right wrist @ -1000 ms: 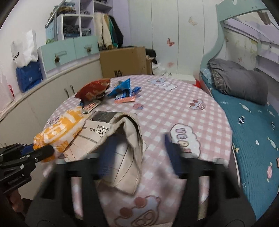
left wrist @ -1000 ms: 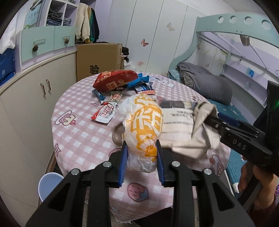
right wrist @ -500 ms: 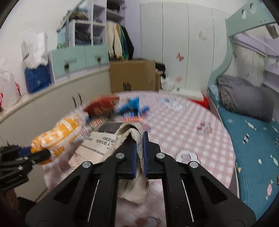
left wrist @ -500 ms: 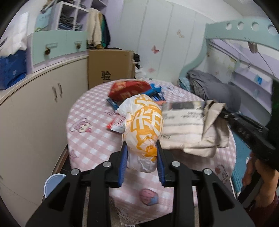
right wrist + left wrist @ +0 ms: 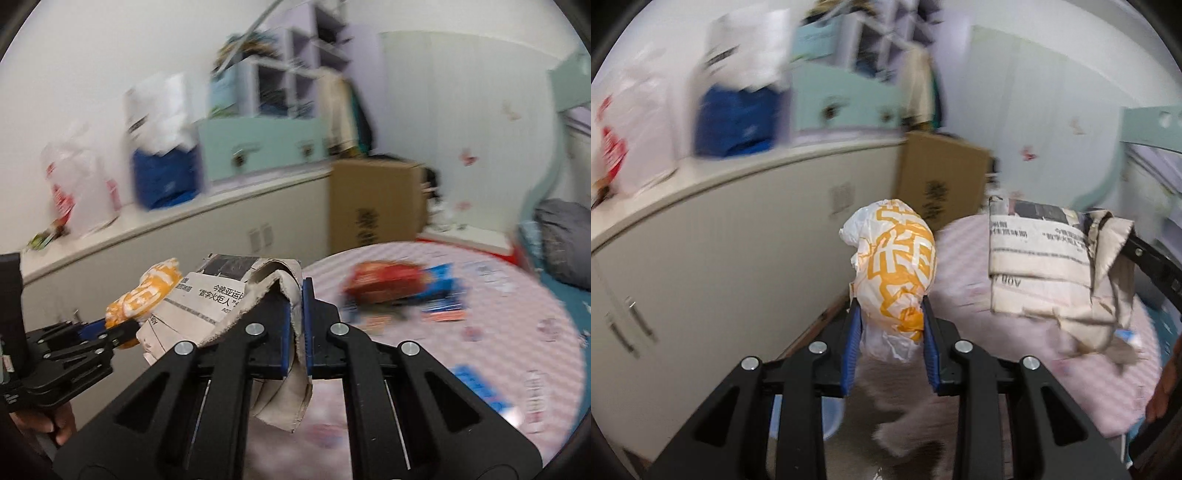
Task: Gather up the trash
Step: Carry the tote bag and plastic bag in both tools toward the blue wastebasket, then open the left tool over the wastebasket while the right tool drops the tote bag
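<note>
- Plastic bag, white with orange print and bunched into a lump, sits squeezed between the blue pads of the left gripper; its bulk stands up past the fingertips, held in the air beside the table's near edge.
- Newspaper, folded and crumpled, is pinched in the right gripper, whose jaws stand nearly together on a thin fold; one torn flap hangs below the pads, the rest drapes over the left finger.
- From the left wrist view the newspaper hangs above the table, just right of the bag and apart from it; the right gripper's black finger shows only at the picture's edge behind the paper.
- From the right wrist view the left gripper lies left of the table, with the bag partly hidden behind the newspaper.
- Farther on the table, a red packet and blue wrappers lie together, too smeared to read.
- Beyond the table, a cardboard box stands against a long cabinet; everything on the cabinet top is blurred.
- Below the left gripper a pale blue round rim peeks out, mostly covered by the fingers.
</note>
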